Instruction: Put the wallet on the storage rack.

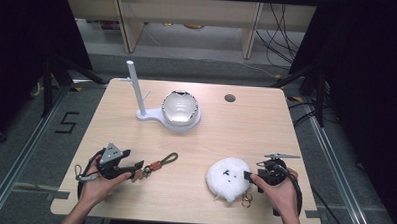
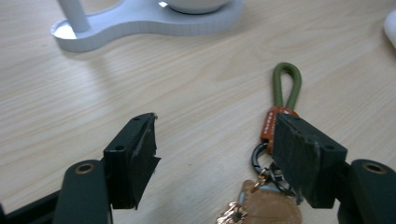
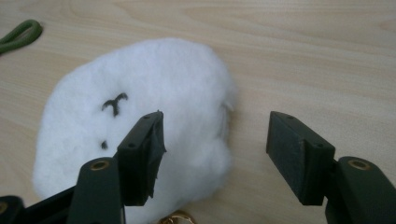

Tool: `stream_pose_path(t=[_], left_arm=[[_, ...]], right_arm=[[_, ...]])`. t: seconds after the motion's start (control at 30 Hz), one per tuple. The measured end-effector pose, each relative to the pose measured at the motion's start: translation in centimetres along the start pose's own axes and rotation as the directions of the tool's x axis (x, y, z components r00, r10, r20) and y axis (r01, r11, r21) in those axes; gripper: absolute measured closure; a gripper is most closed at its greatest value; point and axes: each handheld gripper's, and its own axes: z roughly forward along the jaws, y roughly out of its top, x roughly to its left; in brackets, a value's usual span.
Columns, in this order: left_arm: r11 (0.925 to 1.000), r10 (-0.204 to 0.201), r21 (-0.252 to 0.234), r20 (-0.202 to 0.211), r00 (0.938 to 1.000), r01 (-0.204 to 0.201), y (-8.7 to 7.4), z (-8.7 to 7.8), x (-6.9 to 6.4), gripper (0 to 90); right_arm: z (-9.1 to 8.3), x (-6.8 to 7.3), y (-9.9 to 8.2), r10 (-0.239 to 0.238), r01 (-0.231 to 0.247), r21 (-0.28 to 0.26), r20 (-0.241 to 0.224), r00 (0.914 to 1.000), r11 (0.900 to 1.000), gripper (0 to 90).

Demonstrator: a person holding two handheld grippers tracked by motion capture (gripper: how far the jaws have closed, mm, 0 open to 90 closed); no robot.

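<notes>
Near the table's (image 1: 195,137) front edge, both jaws are held wide, empty: left gripper (image 2: 212,154) could snag the keychain's (image 2: 275,135) ring, right gripper (image 3: 215,149) could merely pinch plush-charm (image 3: 140,107) fluff.

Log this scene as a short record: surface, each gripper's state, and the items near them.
surface: wooden table
left gripper: open, jaws astride the green-loop keychain, not clamped
right gripper: open, at the edge of the white plush keychain
far side: white stand carrying a shiny rounded object
</notes>
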Motion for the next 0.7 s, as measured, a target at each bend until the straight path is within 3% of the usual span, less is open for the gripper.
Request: stream_pose_path(t=[0.13,0.17,0.2,0.3,0.33,0.4,0.47,0.5,0.53,0.63,0.67,0.7], left_arm=[[0.9998,-0.011,-0.016,-0.014,0.9998,0.011,0.0,-0.4,0.4,30.3],[0.9996,-0.015,-0.023,-0.01,0.9998,0.015,0.0,-0.3,0.5,30.3],[0.9996,-0.013,-0.026,-0.013,0.9998,0.013,-0.1,-0.2,0.5,30.5],[0.9994,-0.014,-0.031,-0.022,0.9997,0.013,-0.1,-0.2,0.6,30.9],[0.9992,-0.021,-0.035,-0.023,0.9995,0.02,-0.2,-0.3,0.6,31.0],[0.9992,-0.022,-0.035,-0.036,0.9991,0.021,-0.4,-0.5,0.7,31.1],[0.9993,-0.02,-0.034,-0.044,0.9988,0.018,-0.5,-0.5,0.9,31.1],[0.9993,-0.019,-0.033,-0.049,0.9986,0.017,-0.6,-0.6,0.9,31.1],[0.9993,-0.02,-0.032,-0.05,0.9985,0.019,-0.6,-0.6,1.0,31.1],[0.999,-0.022,-0.041,-0.047,0.9986,0.02,-0.6,-0.5,1.1,31.1],[0.9989,-0.022,-0.042,-0.046,0.9987,0.02,-0.6,-0.5,1.2,31.1],[0.999,-0.021,-0.041,-0.045,0.9987,0.02,-0.7,-0.5,1.2,31.1]], right_arm=[[-0.2,-0.1,0.8,-0.025,0.025,0.036,-0.001,0.9997,0.999,39.5],[-0.3,0.0,1.1,-0.009,0.01,0.057,-0.014,0.9999,0.9983,39.9],[-0.4,-0.2,1.3,-0.053,0.054,0.062,-0.019,0.9984,0.9966,40.3],[-0.5,-0.1,2.1,-0.042,0.045,0.116,-0.032,0.9986,0.9923,44.2],[-0.5,-0.1,2.2,-0.065,0.068,0.113,-0.034,0.9973,0.9913,45.0],[-0.5,0.0,2.8,-0.067,0.072,0.157,-0.041,0.9969,0.9849,47.4],[-0.6,0.2,3.2,-0.027,0.034,0.211,-0.037,0.9989,0.9768,48.4],[-0.4,0.2,3.5,-0.037,0.038,0.234,-0.011,0.9993,0.9714,48.5],[-0.5,0.4,3.7,-0.011,0.01,0.255,0.002,0.9999,0.9669,49.2],[-0.3,0.2,4.6,-0.04,0.039,0.299,-0.002,0.9992,0.9534,49.2],[-0.1,0.2,4.9,-0.059,0.063,0.294,-0.022,0.998,0.9538,49.2],[0.0,0.2,5.2,-0.077,0.082,0.31,-0.03,0.9966,0.9471,48.8]])
